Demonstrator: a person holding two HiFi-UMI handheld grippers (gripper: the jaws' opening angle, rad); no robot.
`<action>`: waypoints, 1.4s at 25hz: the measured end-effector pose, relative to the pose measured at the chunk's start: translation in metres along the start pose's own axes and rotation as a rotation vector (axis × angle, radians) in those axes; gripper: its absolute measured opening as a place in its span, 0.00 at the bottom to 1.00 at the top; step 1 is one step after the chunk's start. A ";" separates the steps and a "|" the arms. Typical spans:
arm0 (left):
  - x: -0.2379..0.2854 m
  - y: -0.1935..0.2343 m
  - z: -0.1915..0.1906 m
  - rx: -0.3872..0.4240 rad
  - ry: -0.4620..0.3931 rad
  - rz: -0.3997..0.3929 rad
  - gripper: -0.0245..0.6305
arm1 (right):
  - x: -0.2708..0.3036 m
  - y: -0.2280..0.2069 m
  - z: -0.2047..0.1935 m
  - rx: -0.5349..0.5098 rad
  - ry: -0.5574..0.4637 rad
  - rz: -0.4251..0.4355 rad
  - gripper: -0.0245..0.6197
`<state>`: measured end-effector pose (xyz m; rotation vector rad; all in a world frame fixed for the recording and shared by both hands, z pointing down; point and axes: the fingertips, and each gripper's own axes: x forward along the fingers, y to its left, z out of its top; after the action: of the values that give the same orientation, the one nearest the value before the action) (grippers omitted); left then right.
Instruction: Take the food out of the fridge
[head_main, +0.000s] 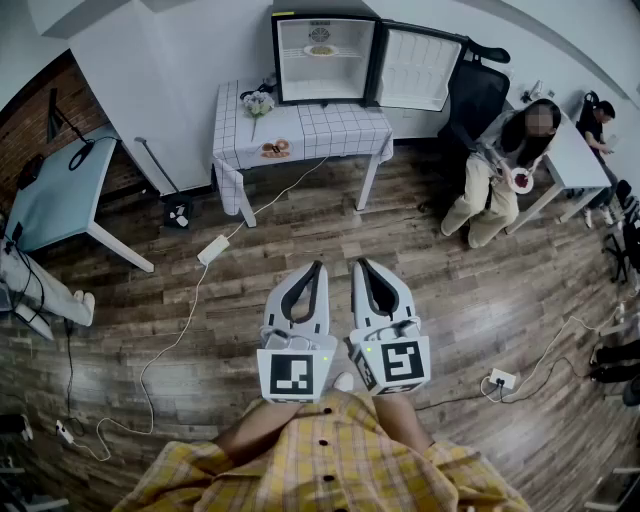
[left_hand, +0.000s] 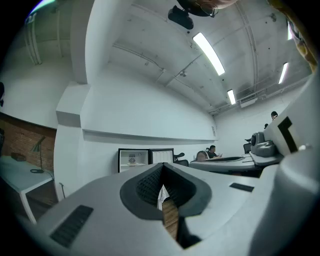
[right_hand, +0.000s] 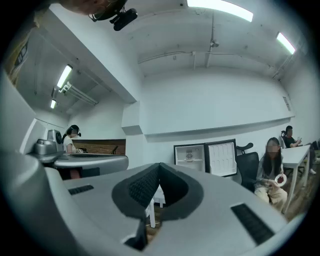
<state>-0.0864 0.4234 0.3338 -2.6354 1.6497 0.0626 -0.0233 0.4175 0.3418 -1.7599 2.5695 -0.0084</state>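
Note:
A small black fridge (head_main: 322, 52) stands on the far end of a table with a checked cloth (head_main: 330, 128), its door (head_main: 415, 68) swung open to the right. A plate of food (head_main: 320, 49) sits on the fridge's upper shelf. My left gripper (head_main: 319, 266) and right gripper (head_main: 360, 264) are side by side low in the head view, well short of the table and pointing toward it. Both are shut with nothing between the jaws. In the left gripper view the fridge (left_hand: 133, 160) is small and far beyond the shut jaws. The right gripper view also shows the fridge (right_hand: 190, 155) far off.
A second plate of food (head_main: 275, 150) and a small bunch of flowers (head_main: 258, 103) sit on the checked table. A person (head_main: 500, 165) sits at a white desk to the right. A power strip and cable (head_main: 213, 249) lie on the wooden floor, with a blue table (head_main: 60, 195) at left.

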 end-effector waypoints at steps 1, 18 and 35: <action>-0.001 0.000 0.000 0.005 0.000 -0.002 0.05 | 0.000 0.001 0.000 -0.003 -0.002 -0.001 0.05; -0.001 -0.023 0.001 0.017 0.003 0.015 0.05 | -0.016 -0.015 0.006 -0.037 -0.019 0.020 0.05; 0.038 -0.058 -0.020 0.013 0.033 0.073 0.05 | -0.019 -0.074 -0.017 -0.036 0.019 0.045 0.05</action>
<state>-0.0176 0.4138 0.3522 -2.5808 1.7497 0.0107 0.0525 0.4082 0.3603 -1.7219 2.6380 0.0215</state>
